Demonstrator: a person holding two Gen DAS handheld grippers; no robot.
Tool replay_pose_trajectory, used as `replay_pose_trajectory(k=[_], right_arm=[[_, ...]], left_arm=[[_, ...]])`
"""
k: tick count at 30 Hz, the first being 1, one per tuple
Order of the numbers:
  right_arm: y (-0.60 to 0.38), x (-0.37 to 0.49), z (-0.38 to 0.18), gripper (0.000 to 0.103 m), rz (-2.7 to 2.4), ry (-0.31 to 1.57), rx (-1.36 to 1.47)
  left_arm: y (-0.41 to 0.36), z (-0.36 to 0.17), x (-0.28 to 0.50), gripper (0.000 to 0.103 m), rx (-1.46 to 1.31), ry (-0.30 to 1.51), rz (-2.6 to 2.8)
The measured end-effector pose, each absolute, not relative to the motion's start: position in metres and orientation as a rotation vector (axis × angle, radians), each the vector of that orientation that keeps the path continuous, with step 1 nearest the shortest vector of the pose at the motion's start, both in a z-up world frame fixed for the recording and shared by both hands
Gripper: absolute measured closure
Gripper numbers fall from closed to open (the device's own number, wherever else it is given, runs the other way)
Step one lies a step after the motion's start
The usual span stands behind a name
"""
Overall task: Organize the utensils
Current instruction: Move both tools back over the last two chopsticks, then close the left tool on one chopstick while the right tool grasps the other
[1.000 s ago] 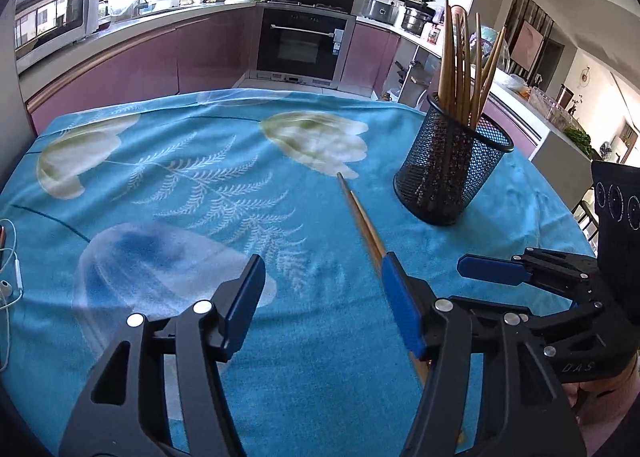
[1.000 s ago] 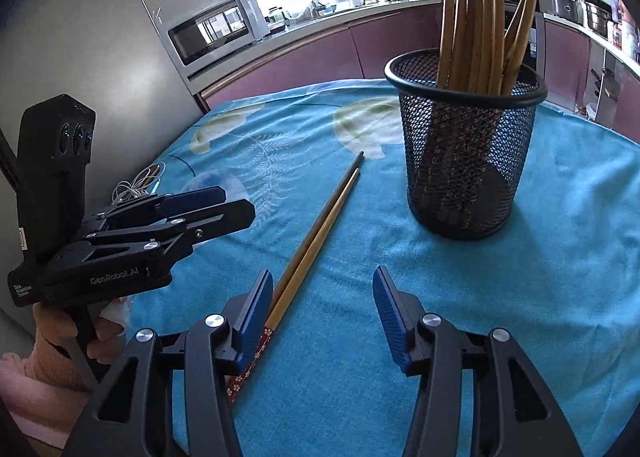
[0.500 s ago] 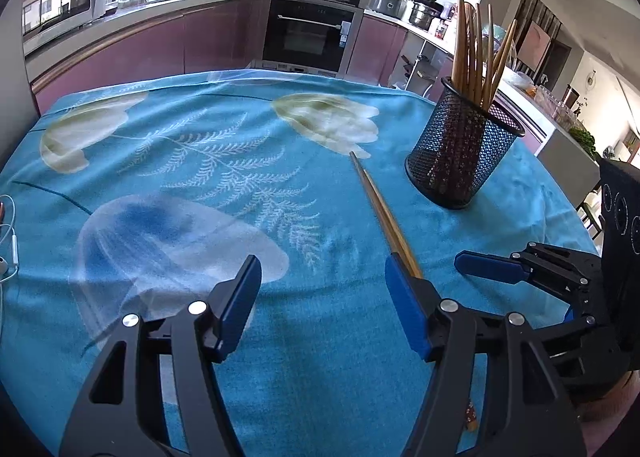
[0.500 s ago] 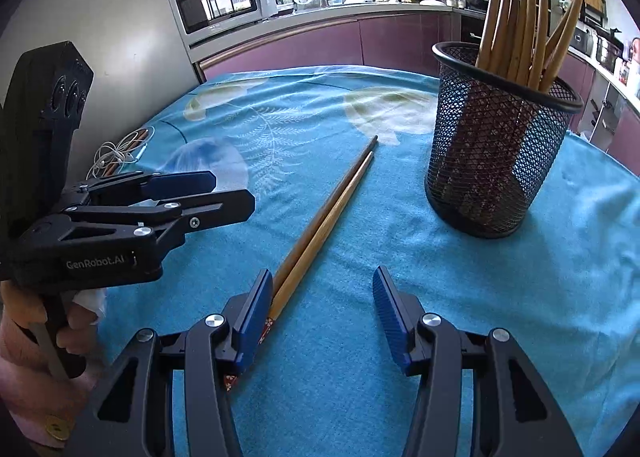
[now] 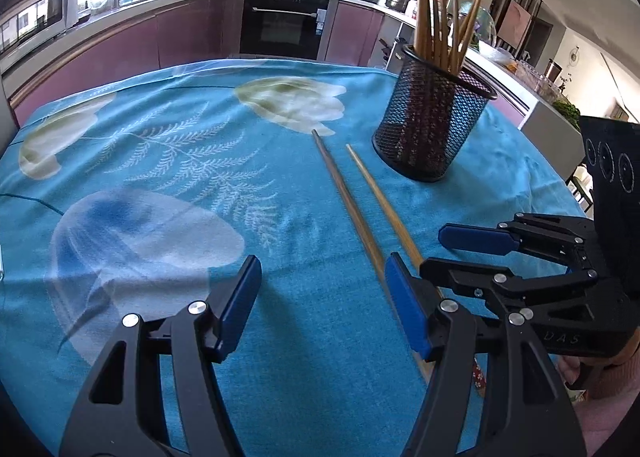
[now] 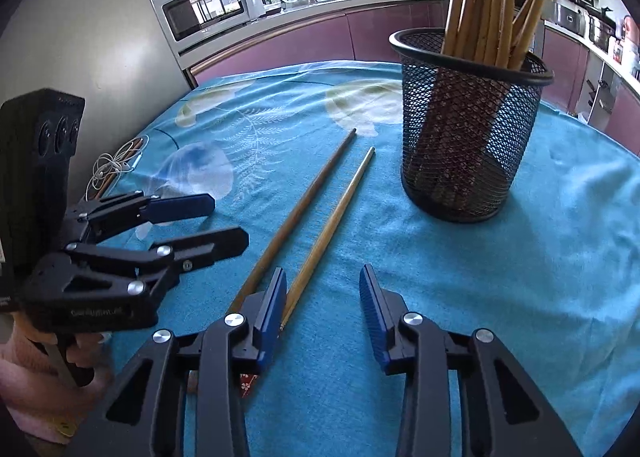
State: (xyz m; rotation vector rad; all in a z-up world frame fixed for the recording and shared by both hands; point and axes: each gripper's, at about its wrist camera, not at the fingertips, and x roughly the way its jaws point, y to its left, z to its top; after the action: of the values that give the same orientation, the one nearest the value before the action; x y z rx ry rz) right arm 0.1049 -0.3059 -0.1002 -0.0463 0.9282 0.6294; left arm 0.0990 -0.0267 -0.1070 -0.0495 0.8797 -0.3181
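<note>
Two chopsticks (image 6: 320, 213) flat on the table (image 6: 520, 277), splayed apart, just left of the holder (image 6: 468, 129); both tongs, left (image 5: 320, 309) and right (image 6: 322, 313), spread wide and empty. Likely to roll or skid on the cloth if pinched singly, or to knock the light holder. Near ends hidden under the tongs.

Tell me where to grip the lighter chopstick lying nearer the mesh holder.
Probably with the right gripper, from above, pinching the lighter chopstick across its thicker near end. It lies flat on the tablecloth, apart from the darker chopstick beside it, with the mesh holder clear of that end.
</note>
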Motion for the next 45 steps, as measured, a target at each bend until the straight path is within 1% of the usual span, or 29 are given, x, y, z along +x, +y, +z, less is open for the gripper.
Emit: replay_pose_trajectory(k=[4,7,9,12,14,15,18,20,25,31,32,33,34,35,41,45], right_arm=[[-0.309,0.107,-0.100,0.071,0.633,0.937,-0.040],[-0.313,0.109,-0.101,0.072,0.641,0.944,-0.025],[-0.314,0.109,-0.100,0.072,0.642,0.946,-0.023],[-0.314,0.110,-0.101,0.072,0.644,0.947,-0.019],[-0.313,0.111,-0.101,0.072,0.645,0.948,-0.016],[-0.313,0.111,-0.101,0.072,0.645,0.949,-0.015],[-0.313,0.111,-0.101,0.072,0.644,0.948,-0.017],[-0.314,0.112,-0.101,0.072,0.642,0.947,-0.018],[-0.314,0.112,-0.100,0.072,0.642,0.948,-0.019],[-0.317,0.116,-0.100,0.076,0.636,0.952,-0.019],[-0.317,0.117,-0.100,0.076,0.634,0.952,-0.021],[-0.317,0.117,-0.100,0.076,0.632,0.951,-0.023],[-0.316,0.118,-0.100,0.076,0.631,0.951,-0.022],[-0.316,0.119,-0.101,0.076,0.630,0.952,-0.021],[-0.311,0.126,-0.101,0.076,0.614,0.944,-0.038],[-0.312,0.132,-0.101,0.079,0.607,0.948,-0.041]], left_arm=[[-0.040,-0.109,0.095,0.039,-0.003,0.886,-0.360],[-0.048,-0.110,0.093,0.045,0.029,0.890,-0.372],[-0.051,-0.111,0.092,0.053,0.051,0.892,-0.357],[-0.051,-0.110,0.093,0.060,0.044,0.899,-0.356],[-0.051,-0.110,0.093,0.068,0.031,0.903,-0.363],[-0.051,-0.110,0.093,0.071,0.026,0.904,-0.368],[-0.053,-0.109,0.090,0.087,0.011,0.906,-0.383],[-0.056,-0.111,0.089,0.092,-0.007,0.916,-0.393],[-0.057,-0.112,0.085,0.092,-0.032,0.920,-0.380],[-0.057,-0.110,0.075,0.092,-0.042,0.937,-0.389],[-0.056,-0.110,0.075,0.091,-0.039,0.937,-0.384],[-0.056,-0.109,0.075,0.082,-0.040,0.934,-0.384],[-0.055,-0.108,0.076,0.078,-0.041,0.929,-0.380],[-0.054,-0.106,0.078,0.076,-0.037,0.918,-0.367],[-0.055,-0.102,0.098,0.071,-0.004,0.903,-0.346],[-0.056,-0.108,0.113,0.072,0.014,0.922,-0.328]])
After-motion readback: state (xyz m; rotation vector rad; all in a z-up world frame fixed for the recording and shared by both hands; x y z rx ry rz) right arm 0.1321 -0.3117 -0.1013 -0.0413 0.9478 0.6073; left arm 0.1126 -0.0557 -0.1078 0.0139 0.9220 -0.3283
